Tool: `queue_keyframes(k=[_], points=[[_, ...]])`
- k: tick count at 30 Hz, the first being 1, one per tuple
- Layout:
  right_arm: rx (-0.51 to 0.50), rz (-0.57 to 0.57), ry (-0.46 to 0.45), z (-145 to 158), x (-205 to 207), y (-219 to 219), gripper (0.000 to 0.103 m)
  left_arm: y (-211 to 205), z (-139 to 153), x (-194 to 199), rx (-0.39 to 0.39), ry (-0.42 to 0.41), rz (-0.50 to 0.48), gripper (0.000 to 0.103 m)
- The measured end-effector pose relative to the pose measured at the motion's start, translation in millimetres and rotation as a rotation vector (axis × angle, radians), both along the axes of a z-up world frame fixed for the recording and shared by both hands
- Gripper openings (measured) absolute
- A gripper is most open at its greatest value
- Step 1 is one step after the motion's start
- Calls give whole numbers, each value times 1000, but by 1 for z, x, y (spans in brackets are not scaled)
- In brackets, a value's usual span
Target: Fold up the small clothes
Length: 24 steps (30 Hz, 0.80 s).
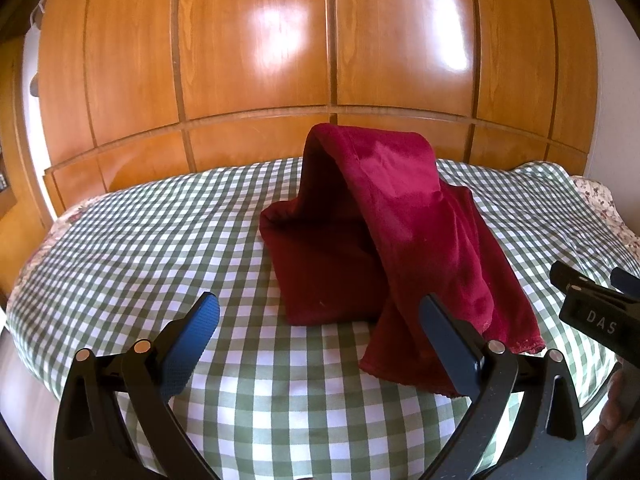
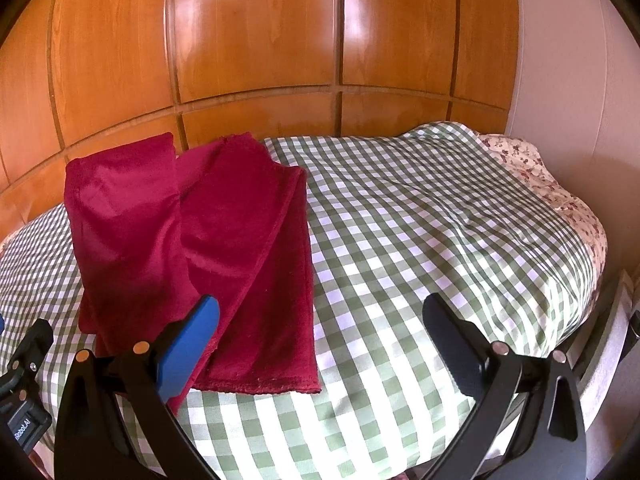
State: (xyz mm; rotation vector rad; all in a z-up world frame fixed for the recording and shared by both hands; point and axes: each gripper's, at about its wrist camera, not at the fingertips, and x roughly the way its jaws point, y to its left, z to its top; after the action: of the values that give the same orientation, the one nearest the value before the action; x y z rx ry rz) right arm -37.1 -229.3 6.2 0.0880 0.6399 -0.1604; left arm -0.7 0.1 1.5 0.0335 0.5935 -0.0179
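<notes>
A dark red garment (image 1: 384, 232) lies bunched on the green-and-white checked bedcover (image 1: 160, 240), humped up at its far end with a flat part trailing toward me. My left gripper (image 1: 320, 312) is open and empty just in front of its near edge, the right finger (image 1: 448, 344) in front of the cloth's near hem. In the right wrist view the garment (image 2: 192, 240) lies to the left and shows two overlapping layers. My right gripper (image 2: 320, 312) is open and empty over the bedcover (image 2: 440, 220), its left finger (image 2: 188, 344) over the cloth's near corner.
A glossy wooden panelled headboard wall (image 1: 320, 40) stands behind the bed. A floral sheet (image 2: 540, 172) shows at the bed's right edge, beside a white wall (image 2: 580, 80). The right gripper's body (image 1: 596, 304) shows at the left wrist view's right edge.
</notes>
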Motion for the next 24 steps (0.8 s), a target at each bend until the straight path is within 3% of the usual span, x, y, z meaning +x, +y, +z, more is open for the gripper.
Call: queue_keyframes(k=[24], points=[[6,5,10,-2,1,2,101,-3,-3,-2,-5,6,-6,99]])
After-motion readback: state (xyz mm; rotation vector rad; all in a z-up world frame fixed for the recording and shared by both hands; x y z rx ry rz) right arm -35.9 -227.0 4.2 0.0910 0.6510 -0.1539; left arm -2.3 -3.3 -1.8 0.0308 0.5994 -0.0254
